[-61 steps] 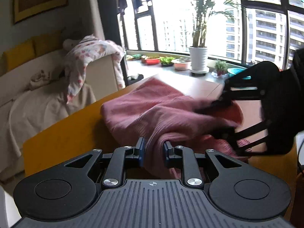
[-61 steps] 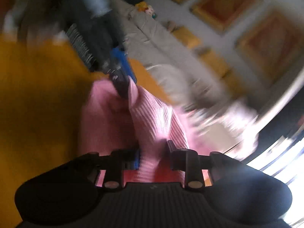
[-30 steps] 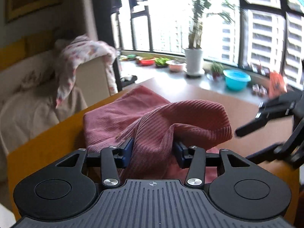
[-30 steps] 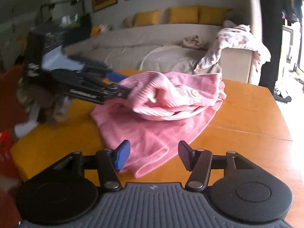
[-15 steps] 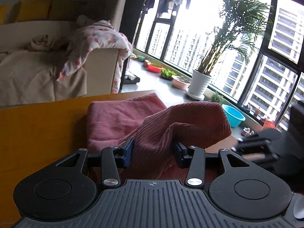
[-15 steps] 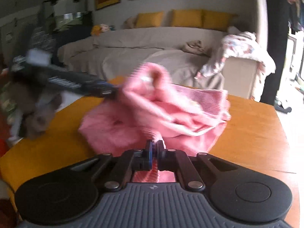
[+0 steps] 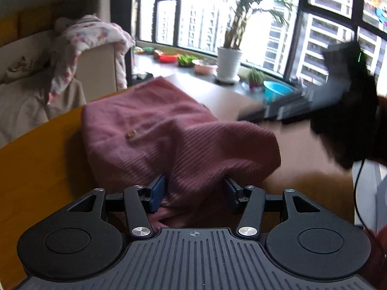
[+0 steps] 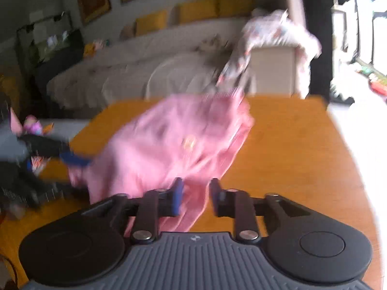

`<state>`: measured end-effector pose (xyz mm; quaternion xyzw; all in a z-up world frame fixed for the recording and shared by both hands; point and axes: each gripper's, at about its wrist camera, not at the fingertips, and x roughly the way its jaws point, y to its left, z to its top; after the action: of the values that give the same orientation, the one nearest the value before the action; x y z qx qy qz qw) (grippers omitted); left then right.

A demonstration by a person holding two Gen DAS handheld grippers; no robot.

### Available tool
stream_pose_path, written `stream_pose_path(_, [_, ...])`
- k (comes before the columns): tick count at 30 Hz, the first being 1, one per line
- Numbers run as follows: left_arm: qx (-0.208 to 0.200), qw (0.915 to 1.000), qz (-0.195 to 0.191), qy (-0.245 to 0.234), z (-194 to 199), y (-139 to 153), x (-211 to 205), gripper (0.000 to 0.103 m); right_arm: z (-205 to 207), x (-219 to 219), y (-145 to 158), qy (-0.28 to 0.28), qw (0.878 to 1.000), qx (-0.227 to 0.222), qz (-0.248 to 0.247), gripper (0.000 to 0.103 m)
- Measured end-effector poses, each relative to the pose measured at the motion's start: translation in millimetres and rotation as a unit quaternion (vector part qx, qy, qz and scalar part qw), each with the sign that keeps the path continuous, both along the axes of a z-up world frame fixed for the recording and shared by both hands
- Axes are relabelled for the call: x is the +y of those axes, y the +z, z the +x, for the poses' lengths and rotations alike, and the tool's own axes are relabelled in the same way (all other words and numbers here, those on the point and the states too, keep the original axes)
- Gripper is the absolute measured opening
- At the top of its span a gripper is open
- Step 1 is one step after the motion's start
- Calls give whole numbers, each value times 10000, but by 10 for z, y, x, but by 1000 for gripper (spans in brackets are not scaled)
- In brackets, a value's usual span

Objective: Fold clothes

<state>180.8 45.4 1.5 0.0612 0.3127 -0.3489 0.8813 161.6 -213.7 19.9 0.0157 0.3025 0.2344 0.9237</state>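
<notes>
Jaws of the left gripper (image 7: pixel 194 191) spread wide, a fold of the pink garment (image 7: pixel 169 135) bunched loosely between them, not pinched. Jaws of the right gripper (image 8: pixel 194 197) parted more narrowly, with a hanging edge of the same cloth in the gap; whether clamped or merely draped there, cannot tell (right view heavily blurred).

Lying heaped on the orange-brown wooden table (image 7: pixel 41 145), ribbed knit, one small button (image 7: pixel 131 134) showing on top. Long axis running from the near edge by the left gripper away toward the table's far corner and the window (image 7: pixel 266 24). No clear collar or hem to name, so facing uncertain.

Beyond the table: a beige sofa (image 8: pixel 145 67) with yellow cushions (image 8: pixel 152 20), a floral cloth (image 7: pixel 79 48) thrown over its arm, framed pictures on the wall, a potted palm (image 7: pixel 229 60) and bowls along the sill.
</notes>
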Motion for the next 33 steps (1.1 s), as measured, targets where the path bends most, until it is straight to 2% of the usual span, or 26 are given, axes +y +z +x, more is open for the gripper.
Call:
stream_pose_path(2, [18,10000,38,-71,-16,-30,-19,63,-71,-14,212,-20,9991,-382,176,39])
stream_pose_path(4, [35,9999,75,-142,-32,-59,-38,67,-96,35,341,149,9970,-567,505,43])
stream_pose_path(7, [62,9996,132,-248,-57,-104,-67,72,-65,232,307,718,9917,-367,997,47])
stream_pose_path(8, [71,9995,147,-286,-66,-117,-75,73,-41,315,212,846,9912,-170,1001,47])
stream_pose_path(10, [103,9989,18,-449,-146,-66,-35,76,34,427,-30,851,9931,202,777,47])
stream_pose_path(12, [135,9980,-112,-612,-226,-16,5,78,62,372,-252,725,9933,485,761,47])
stream_pose_path(14, [167,9966,-242,-775,-306,35,46,85,72,312,-444,623,9927,727,733,47])
stream_pose_path(17, [166,9931,-534,-1032,-400,136,113,93,-94,272,-429,710,9948,619,374,46])
stream_pose_path(19, [41,9929,-765,-912,-346,217,156,95,-230,328,-415,853,9957,336,-121,46])
stream_pose_path(22, [-74,9959,-849,-303,-138,225,155,95,-381,423,-394,953,9933,22,-648,47])
stream_pose_path(24, [225,9954,-933,47,73,112,136,89,-465,449,-370,950,9925,-57,-770,47])
stream_pose_path(25, [423,9941,-983,186,187,44,129,81,-488,482,-347,947,9922,-77,-810,47])
stream_pose_path(26, [578,9932,-982,251,247,-32,113,75,-505,484,-335,946,9918,-99,-854,47])
stream_pose_path(30, [894,9900,-1014,394,323,-238,77,74,-604,455,-332,928,9905,-119,-1005,48])
stream_pose_path(33, [1019,9875,-1138,382,236,-265,105,74,-661,349,-352,842,9927,29,-863,48])
